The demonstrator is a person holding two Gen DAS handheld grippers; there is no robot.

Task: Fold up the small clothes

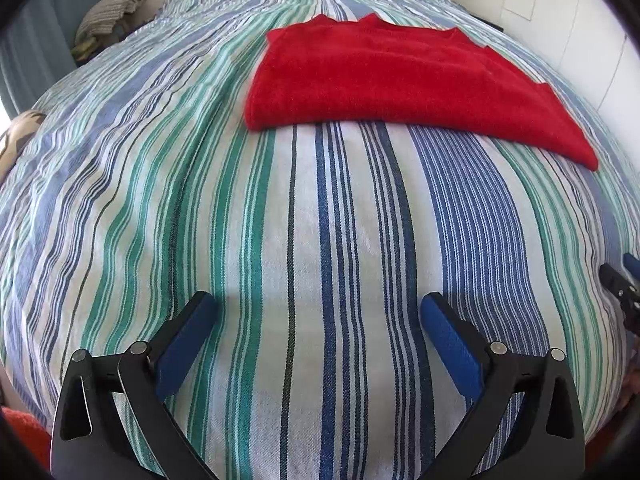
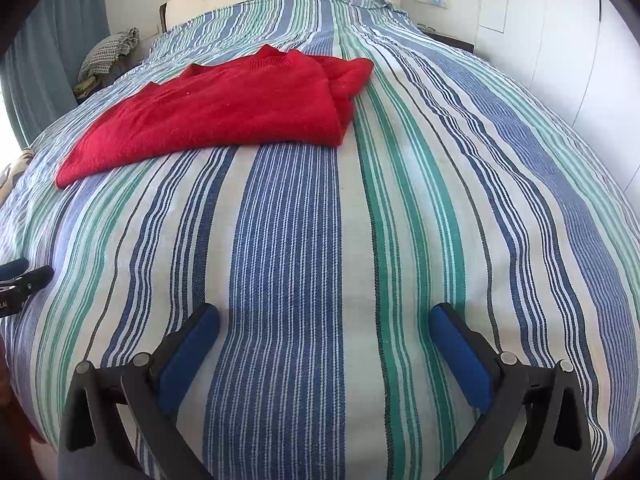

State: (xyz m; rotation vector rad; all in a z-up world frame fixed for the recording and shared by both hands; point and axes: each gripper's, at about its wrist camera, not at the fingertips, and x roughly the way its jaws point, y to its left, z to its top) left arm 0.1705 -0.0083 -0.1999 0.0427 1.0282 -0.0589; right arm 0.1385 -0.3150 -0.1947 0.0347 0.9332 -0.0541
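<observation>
Red fuzzy sweater [image 1: 392, 80] folded flat on striped bedspread [image 1: 320, 240]

Daylight fills the room, bright and even, coming from the window side at about nine o'clock, where the edge of both views washes out white. The striped bedspread [image 1: 320, 240] bulges like a ball under the fisheye lens, its stripes bowing outward, and black vignette crowds the corners. Soft shadows pool just beneath the gripper fingers [image 2: 192, 344]. The weave stays sharp nearby; the red sweater [image 1: 384, 80] looks slightly soft.
</observation>
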